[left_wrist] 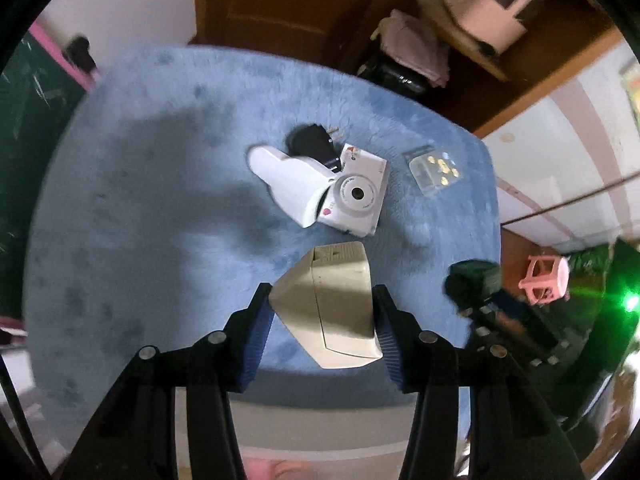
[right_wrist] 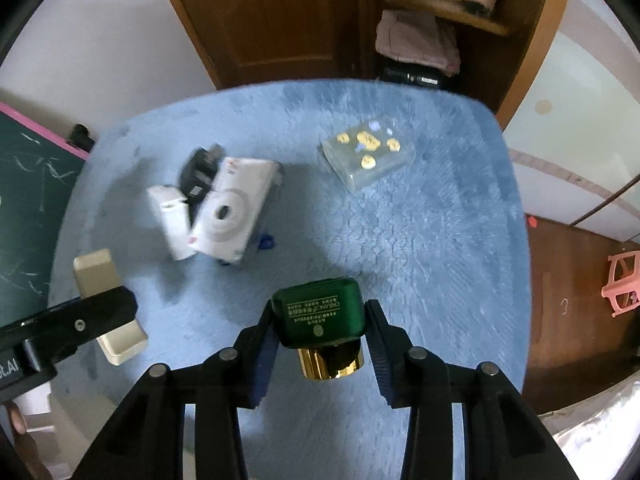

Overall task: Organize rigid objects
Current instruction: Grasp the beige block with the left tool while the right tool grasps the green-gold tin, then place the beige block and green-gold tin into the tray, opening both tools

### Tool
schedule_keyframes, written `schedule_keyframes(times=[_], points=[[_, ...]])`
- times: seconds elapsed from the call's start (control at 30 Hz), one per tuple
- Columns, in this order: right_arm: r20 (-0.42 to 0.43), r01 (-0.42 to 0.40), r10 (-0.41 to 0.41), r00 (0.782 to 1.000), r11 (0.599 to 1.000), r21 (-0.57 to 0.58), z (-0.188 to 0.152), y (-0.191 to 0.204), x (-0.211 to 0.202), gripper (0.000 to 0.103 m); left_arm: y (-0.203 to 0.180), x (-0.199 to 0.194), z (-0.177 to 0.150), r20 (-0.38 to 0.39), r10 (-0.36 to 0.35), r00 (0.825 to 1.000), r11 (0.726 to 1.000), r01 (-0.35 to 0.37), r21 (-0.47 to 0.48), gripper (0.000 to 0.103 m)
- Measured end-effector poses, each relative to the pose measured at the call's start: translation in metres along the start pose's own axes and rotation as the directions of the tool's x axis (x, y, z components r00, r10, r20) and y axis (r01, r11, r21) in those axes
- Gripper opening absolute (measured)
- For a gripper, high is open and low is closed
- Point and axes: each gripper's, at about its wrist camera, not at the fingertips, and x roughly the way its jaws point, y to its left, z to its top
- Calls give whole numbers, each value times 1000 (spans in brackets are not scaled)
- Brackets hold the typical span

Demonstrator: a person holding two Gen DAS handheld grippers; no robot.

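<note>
My left gripper (left_wrist: 322, 300) is shut on a beige box-shaped device (left_wrist: 332, 304) above the blue fluffy mat (left_wrist: 160, 200). It also shows in the right wrist view (right_wrist: 108, 304), held by the left gripper (right_wrist: 68, 328). My right gripper (right_wrist: 320, 320) is shut on a green bottle with a gold cap (right_wrist: 320, 320), cap toward the camera; in the left wrist view it shows dark and blurred (left_wrist: 472, 280). On the mat lie a white instant camera (left_wrist: 356, 196) (right_wrist: 232, 216), a white device (left_wrist: 288, 180) (right_wrist: 172, 220) and a black plug adapter (left_wrist: 316, 144) (right_wrist: 200, 172), touching each other.
A clear block with yellow pieces (left_wrist: 434, 170) (right_wrist: 368, 152) lies at the mat's far right. A brown wardrobe (right_wrist: 280, 20) with folded clothes stands behind. A chalkboard (right_wrist: 28, 200) is at left, a pink stool (right_wrist: 624, 284) on the floor at right.
</note>
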Motion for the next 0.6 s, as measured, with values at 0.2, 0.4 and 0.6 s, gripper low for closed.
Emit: schedule_keyframes(times=[0.2,0.4,0.6], points=[[118,-47,51,992,998,-36,-27,17,-82,42,18,-65,-33,76,22,997,997,-28,70,53],[214,-67,86,973,993,-92,-59,36,-149,42,21,-120,-73,201,75,977,981,-108,159,53],[249,-87,115,962,989,-118,-104,48,-187,42,28,-136,-115,268,117,956,960,-178,217,53]])
